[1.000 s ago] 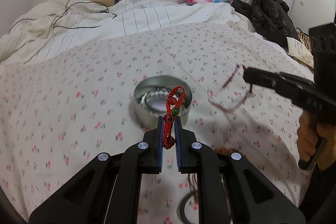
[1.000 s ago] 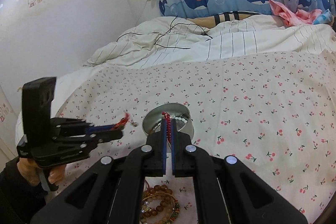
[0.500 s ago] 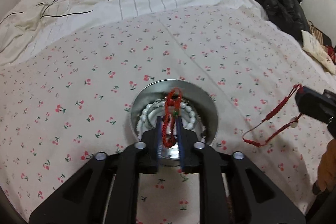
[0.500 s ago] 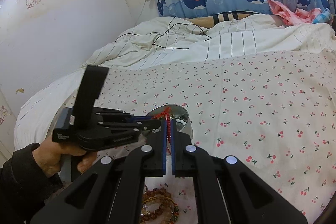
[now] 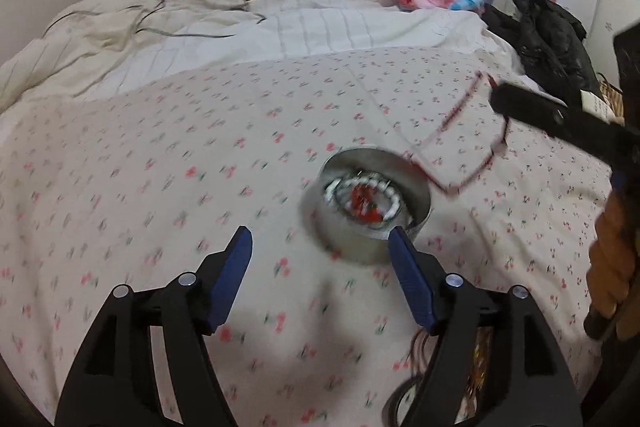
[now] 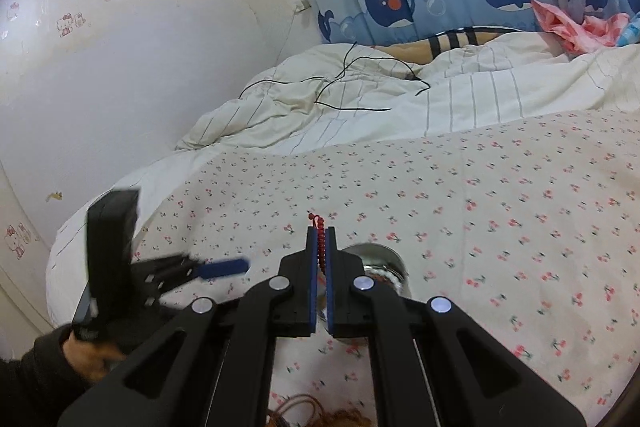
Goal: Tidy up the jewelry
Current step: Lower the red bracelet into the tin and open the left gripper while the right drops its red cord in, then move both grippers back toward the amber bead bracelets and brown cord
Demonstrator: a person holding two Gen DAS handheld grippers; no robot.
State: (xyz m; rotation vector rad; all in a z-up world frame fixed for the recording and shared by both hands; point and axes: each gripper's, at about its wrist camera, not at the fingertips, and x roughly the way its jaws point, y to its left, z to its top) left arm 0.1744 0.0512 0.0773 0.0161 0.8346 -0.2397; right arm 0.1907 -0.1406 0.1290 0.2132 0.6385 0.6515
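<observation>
A round metal tin (image 5: 370, 211) is set on the cherry-print bedspread (image 5: 160, 147) as the collecting place, and everything is placed with reference to it. Inside the tin a white bead bracelet (image 5: 394, 197) is coiled against the wall, and a red beaded bracelet (image 5: 364, 205) is seen lying in the middle of that ring. The left gripper (image 5: 320, 247) is held just in front of the tin, its jaws opening, with nothing between them; one blue pad is seen against the tin's near wall. The right gripper (image 6: 321, 243) is clamped tight on a red cord necklace (image 5: 460, 147), which is held up above and to the right of the tin so that the loop hangs free and can probably be lowered in without snagging. More beaded pieces (image 6: 344, 417), on the near side of the tin, are left to be sorted.
</observation>
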